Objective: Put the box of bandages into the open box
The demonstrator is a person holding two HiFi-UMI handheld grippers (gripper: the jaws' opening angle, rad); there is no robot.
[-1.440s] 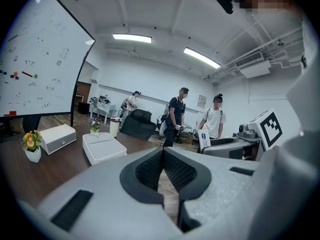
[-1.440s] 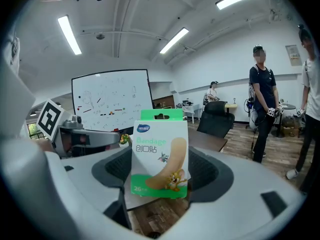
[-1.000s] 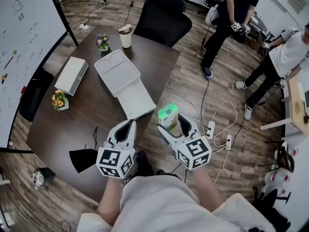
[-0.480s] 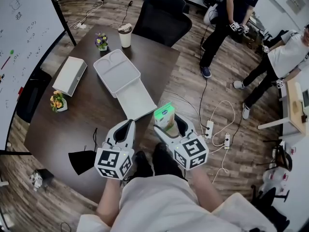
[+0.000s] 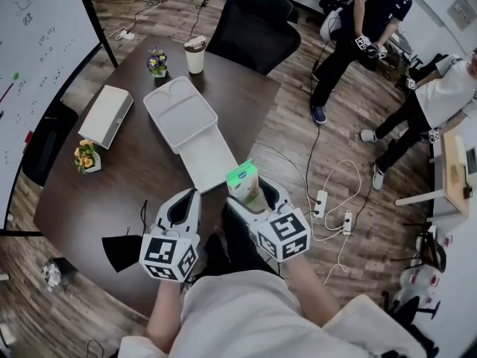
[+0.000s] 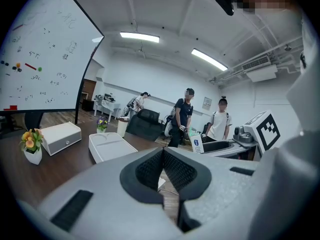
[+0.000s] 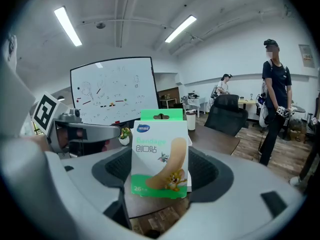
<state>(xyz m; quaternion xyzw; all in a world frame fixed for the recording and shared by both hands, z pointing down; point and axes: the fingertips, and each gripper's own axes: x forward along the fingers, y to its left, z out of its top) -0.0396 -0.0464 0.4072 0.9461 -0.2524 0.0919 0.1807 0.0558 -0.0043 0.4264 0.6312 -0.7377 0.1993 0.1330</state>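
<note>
Right gripper [image 5: 250,194] jaws clamp the box of bandages [image 5: 241,178] upright above the worktop's [image 5: 112,177] near edge, short of the open box [image 5: 207,154] — a slip could drop it to the floor [image 5: 298,148]. Left gripper [image 5: 181,204] jaws are clenched, empty.

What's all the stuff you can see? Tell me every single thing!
table: one, dark brown, centre
box of bandages: one, green and white, held upright by the table's near edge
open box: one, white, middle of the table
closed box: one, white, table's left side
cup: one, white with brown lid, table's far edge
flower pots: two, purple blooms by the cup, yellow-orange at the left edge
chair: one, black, beyond the table
bystanders: two, on the right
left gripper: one, white, shut, empty
right gripper: one, white, gripping the bandages
</note>
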